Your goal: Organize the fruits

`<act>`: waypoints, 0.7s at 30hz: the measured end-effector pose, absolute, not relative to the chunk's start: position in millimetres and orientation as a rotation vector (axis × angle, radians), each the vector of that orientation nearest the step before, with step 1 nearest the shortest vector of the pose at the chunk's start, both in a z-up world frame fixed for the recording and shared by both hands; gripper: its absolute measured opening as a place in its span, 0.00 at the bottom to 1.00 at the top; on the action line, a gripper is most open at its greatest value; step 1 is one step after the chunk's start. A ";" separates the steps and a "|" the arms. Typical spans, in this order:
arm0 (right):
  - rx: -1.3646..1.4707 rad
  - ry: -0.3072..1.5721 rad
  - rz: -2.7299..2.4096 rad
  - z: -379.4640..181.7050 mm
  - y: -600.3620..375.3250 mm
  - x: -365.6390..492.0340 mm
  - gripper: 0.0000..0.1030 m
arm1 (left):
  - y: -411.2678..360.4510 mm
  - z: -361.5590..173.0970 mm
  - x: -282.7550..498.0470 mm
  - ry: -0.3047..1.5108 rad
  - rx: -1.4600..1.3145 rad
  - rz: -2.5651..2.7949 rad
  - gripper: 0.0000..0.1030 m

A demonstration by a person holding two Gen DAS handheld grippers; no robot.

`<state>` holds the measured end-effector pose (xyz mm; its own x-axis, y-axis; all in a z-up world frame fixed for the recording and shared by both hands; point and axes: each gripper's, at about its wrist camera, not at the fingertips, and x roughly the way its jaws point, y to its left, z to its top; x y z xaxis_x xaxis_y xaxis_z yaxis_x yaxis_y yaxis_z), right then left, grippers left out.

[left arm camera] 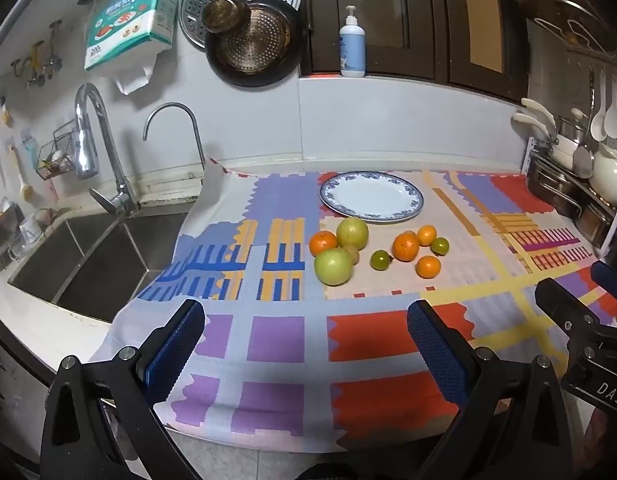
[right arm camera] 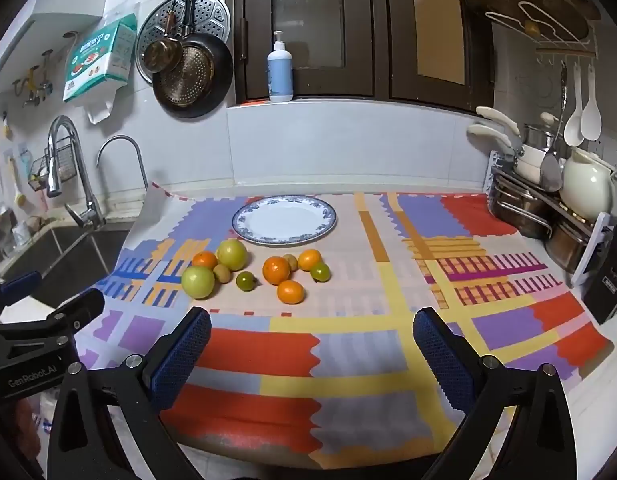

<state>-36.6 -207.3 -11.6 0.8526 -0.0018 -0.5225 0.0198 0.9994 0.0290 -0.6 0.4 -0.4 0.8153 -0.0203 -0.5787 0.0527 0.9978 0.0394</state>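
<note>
We judged the task barely begun; our left gripper (left arm camera: 306,344) and right gripper (right arm camera: 312,350) hung wide and empty, the fruits (right arm camera: 254,270) lay loose on the cloth (right arm camera: 348,360) just before the bare plate (right arm camera: 284,219); next we needed one picked.

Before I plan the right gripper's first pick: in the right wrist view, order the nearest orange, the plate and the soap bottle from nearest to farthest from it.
1. Nearest orange, on the cloth just ahead of the right gripper, slightly left.
2. Plate, behind the fruit, mid-counter.
3. Soap bottle, on the ledge at the back wall.
</note>
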 end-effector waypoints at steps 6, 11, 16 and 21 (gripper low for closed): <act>0.028 0.573 -0.016 -11.8 -207.9 -38.0 0.99 | -0.9 -4.8 -1.1 0.618 0.068 -0.034 1.00; 0.038 0.572 -0.005 -13.9 -202.7 -37.2 0.99 | 0.1 1.3 -5.1 0.605 0.064 -0.028 1.00; 0.041 0.567 0.002 -12.4 -200.5 -38.5 0.99 | -0.5 2.0 -5.1 0.604 0.063 -0.026 1.00; 0.038 0.561 0.013 -13.4 -204.6 -41.1 0.99 | 1.1 3.3 -6.8 0.598 0.056 -0.029 1.00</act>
